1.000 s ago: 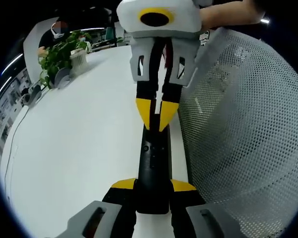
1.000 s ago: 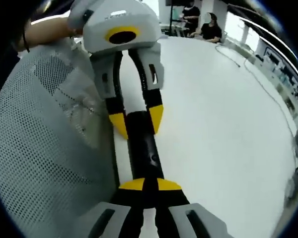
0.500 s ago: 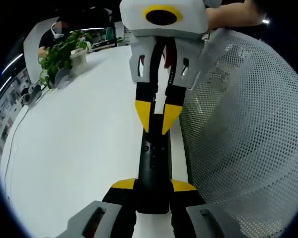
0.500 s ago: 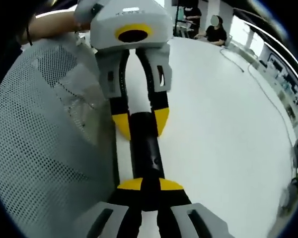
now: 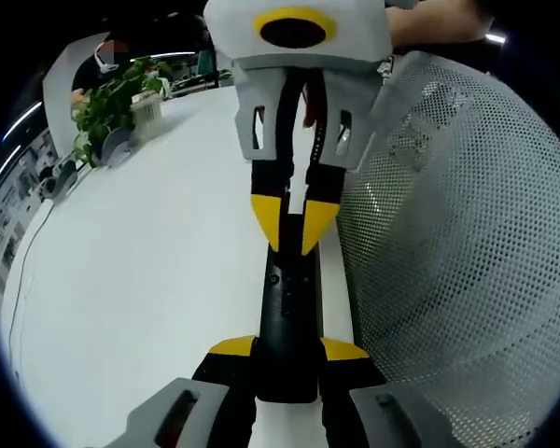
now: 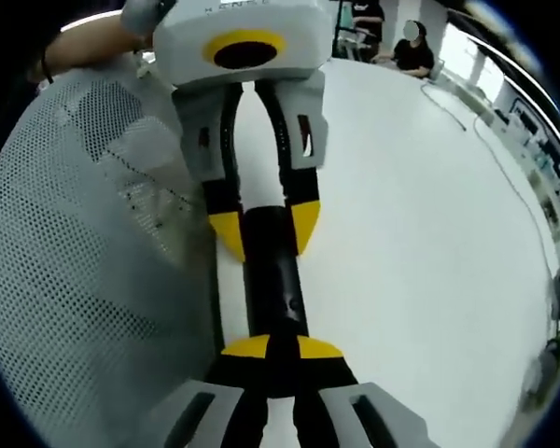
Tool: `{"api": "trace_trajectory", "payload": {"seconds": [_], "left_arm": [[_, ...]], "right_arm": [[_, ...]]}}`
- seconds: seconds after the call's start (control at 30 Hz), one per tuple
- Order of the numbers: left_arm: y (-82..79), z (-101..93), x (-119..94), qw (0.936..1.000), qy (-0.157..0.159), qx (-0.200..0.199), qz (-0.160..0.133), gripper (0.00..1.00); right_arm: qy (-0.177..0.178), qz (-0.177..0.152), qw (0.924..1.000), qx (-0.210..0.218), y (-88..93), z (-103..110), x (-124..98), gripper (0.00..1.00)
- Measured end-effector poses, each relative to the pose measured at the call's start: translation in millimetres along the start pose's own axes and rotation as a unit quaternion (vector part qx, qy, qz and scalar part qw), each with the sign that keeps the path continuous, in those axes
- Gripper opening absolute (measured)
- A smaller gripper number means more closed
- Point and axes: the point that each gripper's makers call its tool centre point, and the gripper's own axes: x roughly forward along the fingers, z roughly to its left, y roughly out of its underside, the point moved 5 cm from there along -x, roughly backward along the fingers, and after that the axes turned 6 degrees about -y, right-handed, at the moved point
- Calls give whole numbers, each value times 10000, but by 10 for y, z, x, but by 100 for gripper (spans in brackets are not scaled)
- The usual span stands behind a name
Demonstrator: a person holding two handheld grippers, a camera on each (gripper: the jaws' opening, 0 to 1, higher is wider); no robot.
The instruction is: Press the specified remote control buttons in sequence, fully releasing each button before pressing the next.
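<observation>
Remote control [image 5: 287, 322], a long black bar, lies on the white counter [image 5: 149, 280] in the left gripper view, its near end clamped between the yellow tips of the left claw [image 5: 287, 348], while the right claw [image 5: 287, 224] hangs over its far end with tips almost together, a white mesh chair back [image 5: 457, 261] just beside and a potted plant [image 5: 112, 103] far off. In the right gripper view the remote control [image 6: 273, 289] runs from the near-closed right claw [image 6: 271, 347], which sits over its near end though contact cannot be told, to the left claw [image 6: 266, 229] gripping its far end, mesh chair back [image 6: 84, 280] alongside on the counter [image 6: 420, 243].
</observation>
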Motion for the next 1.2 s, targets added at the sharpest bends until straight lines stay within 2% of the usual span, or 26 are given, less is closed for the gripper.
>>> {"api": "trace_trajectory", "payload": {"seconds": [0.07,0.17,0.27,0.37,0.53,0.6,0.8,0.83,0.97,1.1,1.2], "left_arm": [[0,-1,0,10000,0,-1,-2,25],[-2,-2,0,10000,-1,-8,-6,25],[0,-3,-2,10000,0,-8,-5,25],[1,-3,-4,10000,2,3,-8,25],[1,-1,-4,10000,9,-1,-8,25],[2,0,-4,10000,12,4,-7,25],[3,-4,-5,10000,11,5,-11,25],[3,-4,-5,10000,13,18,-2,25],[1,-6,-5,10000,13,46,19,25],[0,-7,-5,10000,6,57,23,25],[0,-8,-6,10000,1,60,22,25]], "right_arm": [[52,-121,9998,114,12,0,-7,5],[133,-113,9998,9,-8,-5,-19,3],[101,-267,9996,72,-90,-15,-44,3],[111,-285,9995,36,-140,-33,-49,0],[-95,22,10000,2,-57,25,46,2],[28,-6,9999,-104,-70,17,31,0],[-40,18,9999,-121,-70,9,42,0],[-27,27,9995,-299,-72,13,46,0],[-2,40,9998,-198,-74,13,48,0],[22,220,9992,-339,-98,29,60,0],[18,253,9993,-281,-96,16,55,0]]}}
